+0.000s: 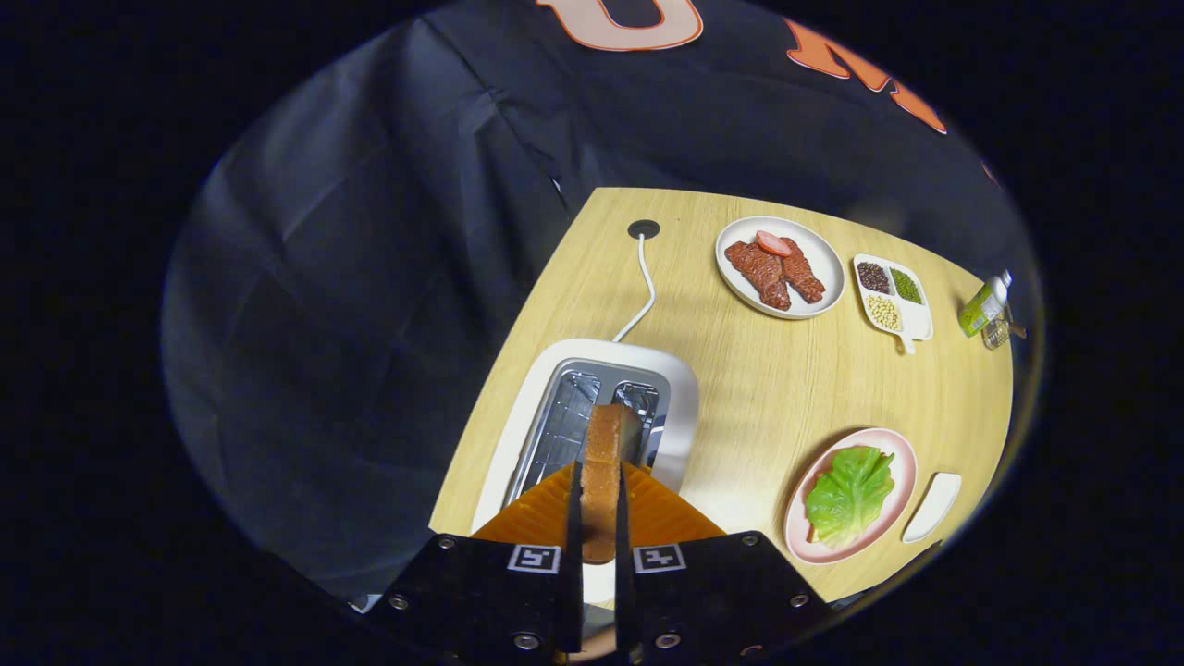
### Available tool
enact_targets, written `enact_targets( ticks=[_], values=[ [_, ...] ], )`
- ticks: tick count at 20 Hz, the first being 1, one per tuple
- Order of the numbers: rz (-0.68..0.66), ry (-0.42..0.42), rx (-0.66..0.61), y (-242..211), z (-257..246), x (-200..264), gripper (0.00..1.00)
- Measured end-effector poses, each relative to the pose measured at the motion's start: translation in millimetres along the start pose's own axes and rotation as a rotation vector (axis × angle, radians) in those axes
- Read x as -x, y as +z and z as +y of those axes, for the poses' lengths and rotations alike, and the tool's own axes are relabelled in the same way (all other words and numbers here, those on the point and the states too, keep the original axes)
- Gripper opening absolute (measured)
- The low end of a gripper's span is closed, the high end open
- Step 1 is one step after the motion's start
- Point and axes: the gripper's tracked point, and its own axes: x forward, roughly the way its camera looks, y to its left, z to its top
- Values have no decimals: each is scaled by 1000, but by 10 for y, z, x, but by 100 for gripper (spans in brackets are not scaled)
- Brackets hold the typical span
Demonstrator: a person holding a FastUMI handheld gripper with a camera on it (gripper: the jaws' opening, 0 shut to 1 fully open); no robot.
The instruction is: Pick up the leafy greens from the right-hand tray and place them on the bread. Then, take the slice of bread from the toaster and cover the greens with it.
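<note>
Squeezing the bread slice (pixel 603 462) between both fingers, the gripper (pixel 598 527) holds it above the toaster (pixel 684 388); leafy greens (pixel 849 495) lie at four o'clock.

Even overhead light falls on the wooden table (pixel 768 388), which bows strongly under fisheye distortion. Glints mark the toaster (pixel 592 416) slots and the pink plate (pixel 902 462) rim. The backdrop is dim; the far bottle (pixel 983 305) looks soft
</note>
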Motion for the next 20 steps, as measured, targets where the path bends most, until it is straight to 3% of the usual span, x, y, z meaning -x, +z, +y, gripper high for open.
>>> enact_targets(
  ticks=[11,20],
  values=[
    [-132,201,-122,-15,-429,722,14],
    [-215,281,-242,-192,-1272,995,14]
  ],
)
